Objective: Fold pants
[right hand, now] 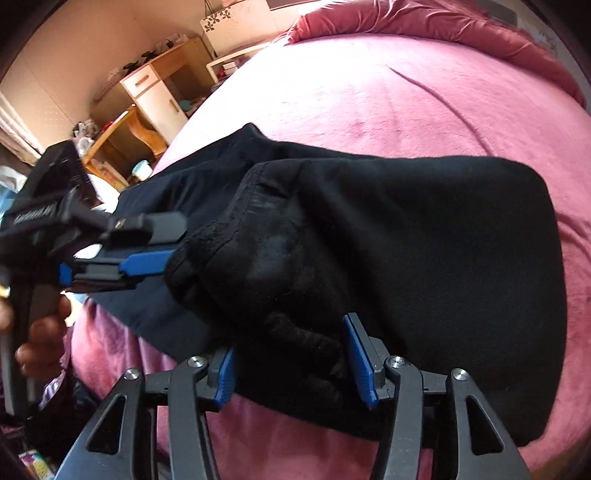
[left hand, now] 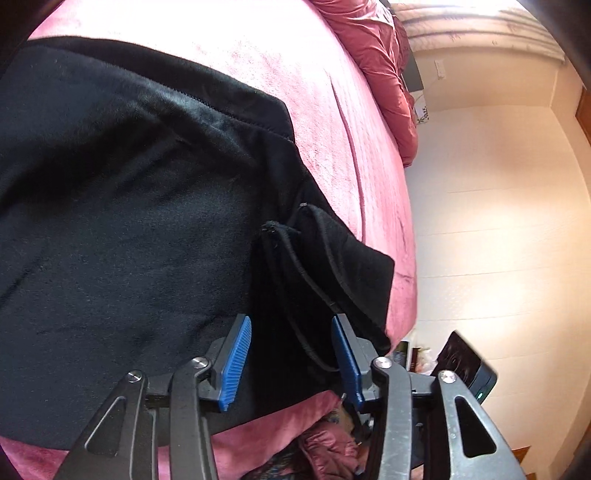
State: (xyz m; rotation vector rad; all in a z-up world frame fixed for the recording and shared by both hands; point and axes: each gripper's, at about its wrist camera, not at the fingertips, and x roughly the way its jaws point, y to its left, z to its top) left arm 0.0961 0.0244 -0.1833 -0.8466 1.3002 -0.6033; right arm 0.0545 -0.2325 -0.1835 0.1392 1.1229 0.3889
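Pants (right hand: 406,258) of black, fleecy cloth lie partly folded near the bed's (right hand: 406,103) near edge, on its pink plush cover. Only the left wrist view shows the drawstring (left hand: 317,280), a thin black cord looping out of the bunched waistband down between the left gripper's (left hand: 291,362) ribbed blue pads (left hand: 236,365); its jaws stand open over the cloth, clamping nothing. Only the right wrist view shows that gripper from outside, at the pants' left end with a hand (right hand: 40,332) around its grip, and a rumpled, raised fold of waistband lying between the right gripper's (right hand: 291,358) own blue pads, whose jaws are likewise spread apart. A crumpled red quilt (right hand: 461,26) lies along the bed's far edge. Beyond the bed's left edge stands a wooden desk (right hand: 122,136) with a white cabinet (right hand: 159,99); the left wrist view shows pale wall panelling (left hand: 498,221) and a dark device (left hand: 469,365) past the bed's corner.
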